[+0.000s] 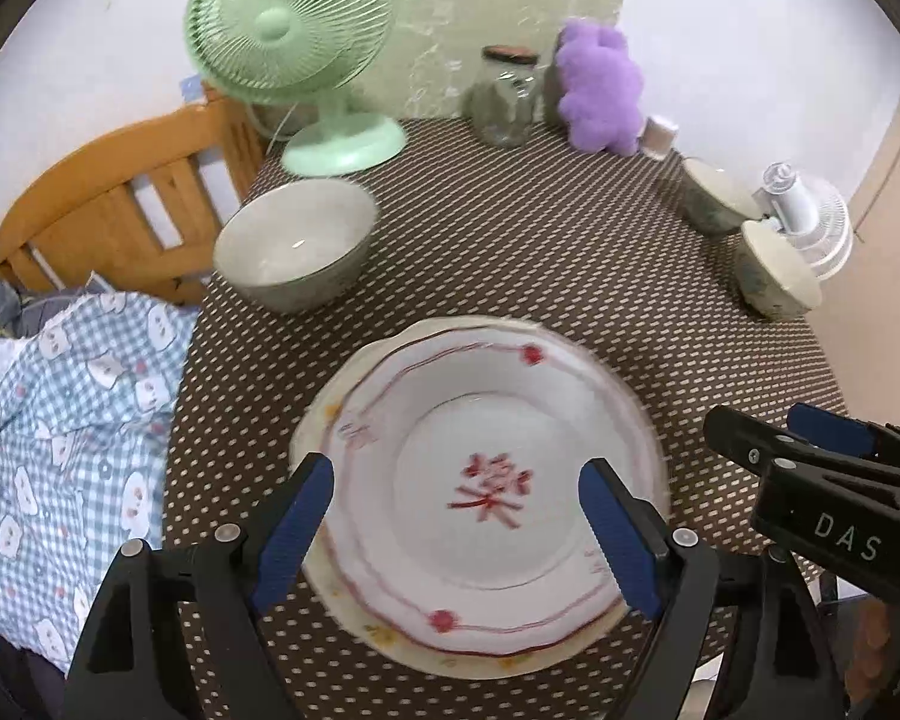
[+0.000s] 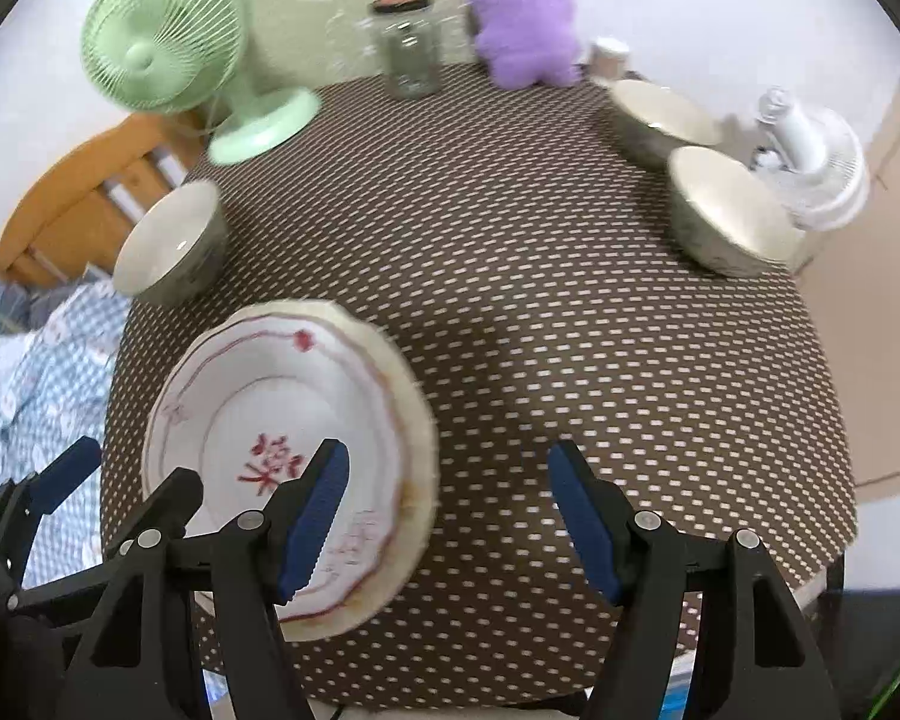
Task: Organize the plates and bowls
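Note:
A white plate with red markings [image 1: 480, 480] lies stacked on a cream plate [image 1: 384, 630] at the near side of the table; the stack also shows in the right wrist view [image 2: 282, 432]. My left gripper [image 1: 459, 531] is open and empty above the stack. My right gripper [image 2: 450, 516] is open and empty over bare tablecloth to the right of the plates. A grey bowl [image 1: 294, 246] stands at the left edge [image 2: 171, 243]. Two more grey bowls [image 2: 729, 210] [image 2: 660, 114] stand at the right, seen also in the left wrist view [image 1: 777, 270] [image 1: 714, 195].
The round table has a brown dotted cloth [image 2: 510, 300]. At the back stand a green fan [image 1: 306, 48], a glass jar [image 1: 504, 96], a purple plush toy [image 1: 600, 90] and a white fan [image 1: 810, 222]. A wooden chair [image 1: 120, 198] and checked fabric [image 1: 66, 420] are left.

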`<move>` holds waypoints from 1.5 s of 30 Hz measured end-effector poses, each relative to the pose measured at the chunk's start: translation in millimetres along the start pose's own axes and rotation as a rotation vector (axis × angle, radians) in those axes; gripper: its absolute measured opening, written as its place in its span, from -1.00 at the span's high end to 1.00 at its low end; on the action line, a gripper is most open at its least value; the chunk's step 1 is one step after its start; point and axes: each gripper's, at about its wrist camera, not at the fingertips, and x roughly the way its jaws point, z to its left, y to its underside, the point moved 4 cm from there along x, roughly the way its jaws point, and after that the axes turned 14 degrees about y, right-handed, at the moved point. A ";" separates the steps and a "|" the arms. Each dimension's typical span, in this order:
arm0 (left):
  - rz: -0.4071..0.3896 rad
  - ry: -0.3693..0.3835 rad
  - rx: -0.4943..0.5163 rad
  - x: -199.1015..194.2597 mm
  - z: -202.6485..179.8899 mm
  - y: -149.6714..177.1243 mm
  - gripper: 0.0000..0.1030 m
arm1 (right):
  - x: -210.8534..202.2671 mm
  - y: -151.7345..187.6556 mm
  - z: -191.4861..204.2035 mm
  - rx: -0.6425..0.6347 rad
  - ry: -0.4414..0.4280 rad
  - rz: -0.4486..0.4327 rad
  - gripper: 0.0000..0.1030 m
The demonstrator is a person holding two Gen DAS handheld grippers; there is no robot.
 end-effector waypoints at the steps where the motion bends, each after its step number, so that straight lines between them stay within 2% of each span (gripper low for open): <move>1: -0.004 0.001 0.001 -0.5 -6.0 -1.6 -0.65 | -2.0 -0.1 -6.1 0.002 -0.002 -0.008 -0.40; 6: -0.036 0.006 -0.017 -1.4 -34.7 -8.5 -0.63 | -8.0 -6.1 -37.9 0.005 -0.017 -0.026 -0.40; 13: -0.034 0.007 -0.070 9.5 -73.9 -16.3 -0.63 | -8.9 -14.6 -86.5 -0.029 -0.058 -0.046 -0.40; 17: -0.035 -0.025 -0.060 18.8 -102.6 -22.0 -0.62 | -5.8 -23.4 -112.4 -0.080 -0.050 -0.088 -0.40; 32: -0.060 -0.047 -0.070 75.9 -184.4 -70.7 -0.36 | 36.8 -74.7 -203.1 -0.049 -0.085 -0.128 -0.40; 35: -0.057 -0.064 -0.048 90.0 -199.5 -84.4 -0.35 | 44.8 -87.2 -216.7 -0.054 -0.072 -0.155 -0.40; 40: -0.063 -0.068 -0.055 111.3 -211.0 -101.4 -0.33 | 65.2 -109.6 -236.7 -0.042 -0.091 -0.151 -0.40; 45: -0.052 -0.040 -0.060 136.6 -221.4 -118.2 -0.04 | 85.7 -130.2 -244.8 -0.037 -0.106 -0.142 -0.40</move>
